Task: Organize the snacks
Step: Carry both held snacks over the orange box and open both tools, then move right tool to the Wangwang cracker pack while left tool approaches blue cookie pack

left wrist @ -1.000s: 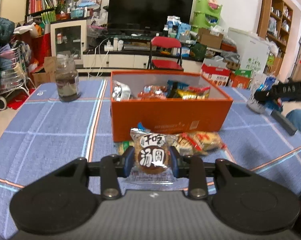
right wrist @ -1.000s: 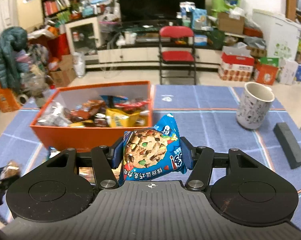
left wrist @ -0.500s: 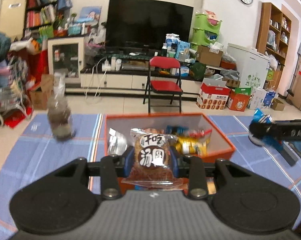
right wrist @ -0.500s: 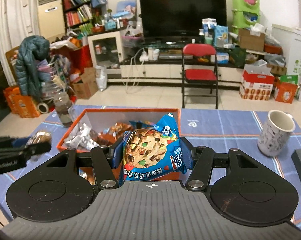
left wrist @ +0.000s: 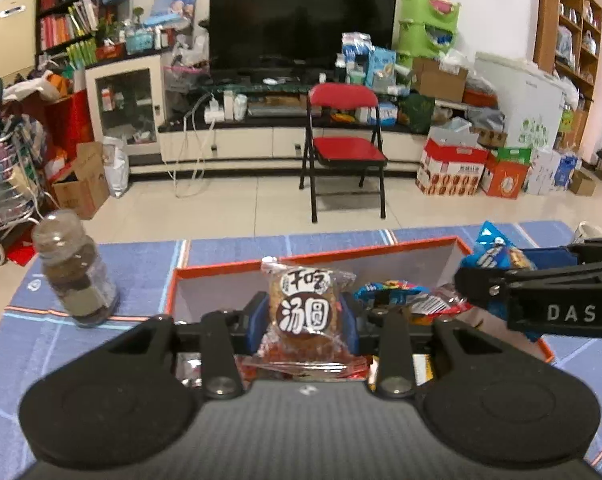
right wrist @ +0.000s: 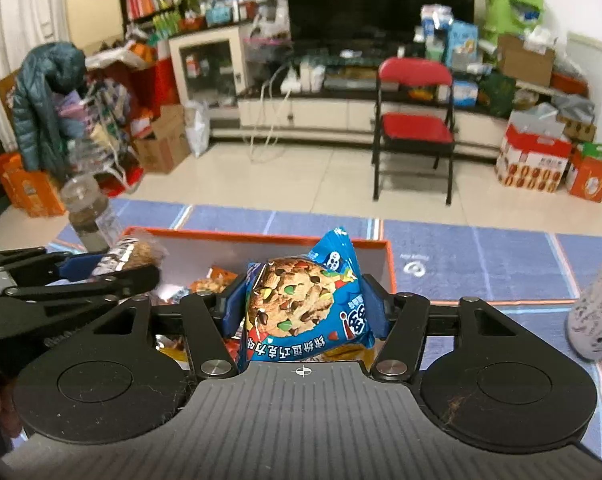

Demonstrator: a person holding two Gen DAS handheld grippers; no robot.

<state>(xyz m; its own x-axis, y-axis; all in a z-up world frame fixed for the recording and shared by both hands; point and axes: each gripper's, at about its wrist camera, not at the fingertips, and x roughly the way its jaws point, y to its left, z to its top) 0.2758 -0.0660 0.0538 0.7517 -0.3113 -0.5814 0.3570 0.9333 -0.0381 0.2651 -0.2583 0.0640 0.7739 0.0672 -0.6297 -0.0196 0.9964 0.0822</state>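
— Both packets now hang above the orange box (left wrist: 417,250) instead of beside it on the tabletop (left wrist: 17,344)?

— Yes. Left claw (left wrist: 305,322) pinches the brown cake packet (left wrist: 305,312); right claw (right wrist: 303,310) clamps the blue cookie packet (right wrist: 301,312), entering at 3 o'clock.

— Progress?

— Box already holds many snacks; I judge these two await release. Both claws point level, forward.

Glossy plastic cookie wrapper (right wrist: 305,312), clear crinkled film pastry packet (left wrist: 304,312), matt cardboard orange box (left wrist: 381,248), woven checked tablecloth (left wrist: 141,256).
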